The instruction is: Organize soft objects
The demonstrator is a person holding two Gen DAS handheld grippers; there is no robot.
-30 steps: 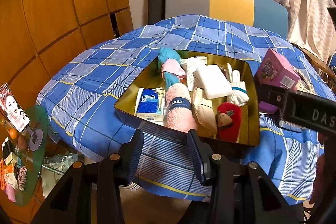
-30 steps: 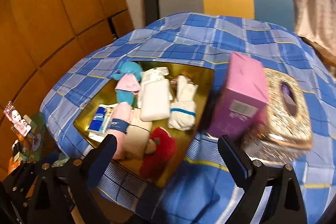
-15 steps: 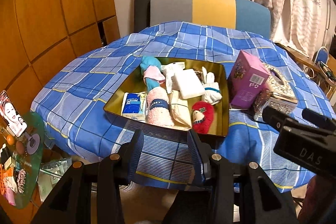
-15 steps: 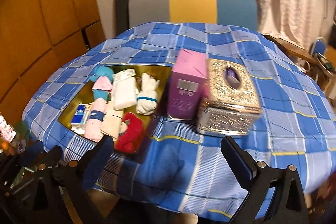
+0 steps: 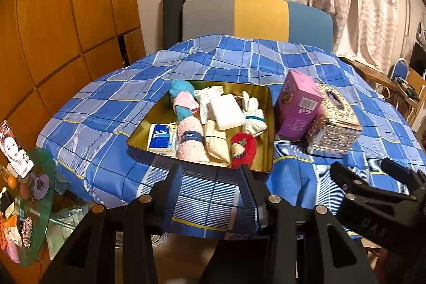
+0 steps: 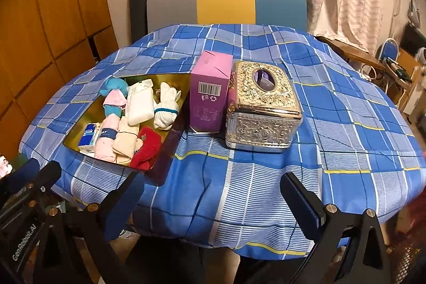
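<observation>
Fingers of the left gripper [image 5: 213,189] and right gripper [image 6: 213,200] stand apart, empty, off the table edge, because the soft objects [image 5: 205,121] lie gathered in the gold tray [image 5: 269,124].

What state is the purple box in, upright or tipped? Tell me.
Upright. The purple box stands on its narrow end on the tablecloth, between the tray and the tissue box.

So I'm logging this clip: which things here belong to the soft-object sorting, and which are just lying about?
Job:
gold tray
pink sock roll
white gloves
red plush
teal sock

Lying about:
purple box
silver tissue box
chair
</observation>
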